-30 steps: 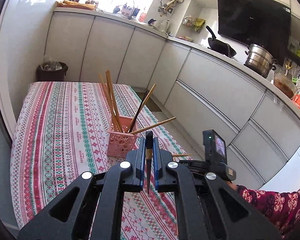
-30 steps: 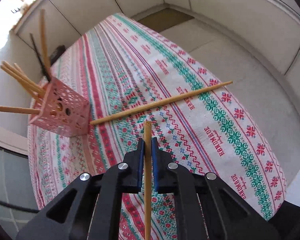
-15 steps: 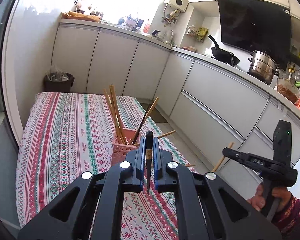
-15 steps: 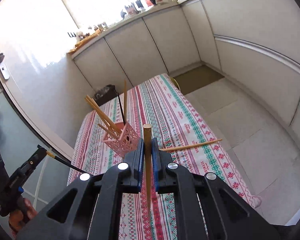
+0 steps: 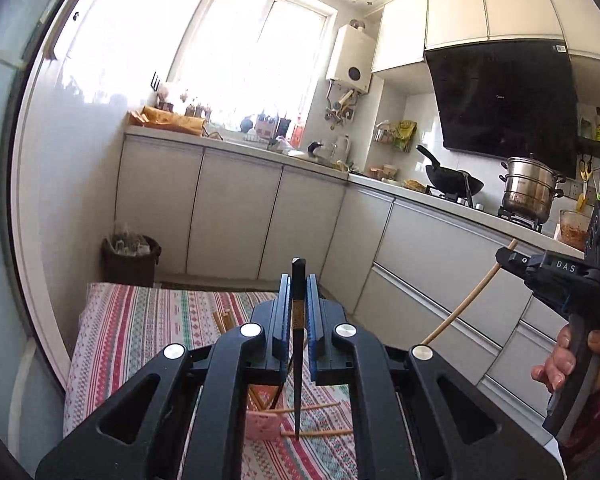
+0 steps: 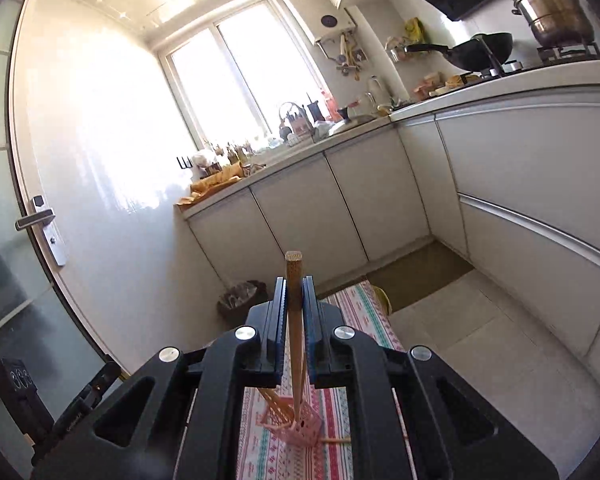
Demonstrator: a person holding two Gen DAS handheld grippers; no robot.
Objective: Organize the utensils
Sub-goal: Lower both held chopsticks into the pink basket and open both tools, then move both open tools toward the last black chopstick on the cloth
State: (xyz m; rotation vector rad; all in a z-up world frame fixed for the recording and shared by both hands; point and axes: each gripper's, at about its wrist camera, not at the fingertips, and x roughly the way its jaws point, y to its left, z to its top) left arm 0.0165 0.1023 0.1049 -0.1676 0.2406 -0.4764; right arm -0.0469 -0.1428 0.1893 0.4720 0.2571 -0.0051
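1. Left wrist view: the left gripper (image 5: 298, 300) is clamped on a dark chopstick (image 5: 298, 344), which stands nearly upright between the blue pads (image 5: 285, 312), blunt end up and thin tip pointing down toward the table
2. Below that tip, seen through the gap in the gripper frame, sits the pink basket (image 5: 262, 426) on the striped tablecloth (image 5: 140, 328); wooden chopsticks (image 5: 260, 398) lean inside it
3. Two loose wooden chopsticks (image 5: 316, 433) lie flat on the cloth just right of the basket
4. At the right edge of this view the right gripper (image 5: 512, 258) is held up by a hand (image 5: 572, 356), pinching a light wooden chopstick (image 5: 468, 300) that slants down and to the left
5. Right wrist view: that same wooden chopstick (image 6: 295, 320) is gripped tight between the right gripper's (image 6: 295, 300) pads (image 6: 309, 312), upright, its round end on top and its lower end hanging over the pink basket (image 6: 300, 426)
6. The basket sits near the right edge of the cloth-covered table (image 6: 356, 312), with one chopstick lying beside it
7. Far off, a bin (image 6: 242, 300) stands on the floor by white cabinets (image 6: 340, 220), and a steel pot (image 5: 528, 188) and wok (image 5: 452, 180) sit on the stove
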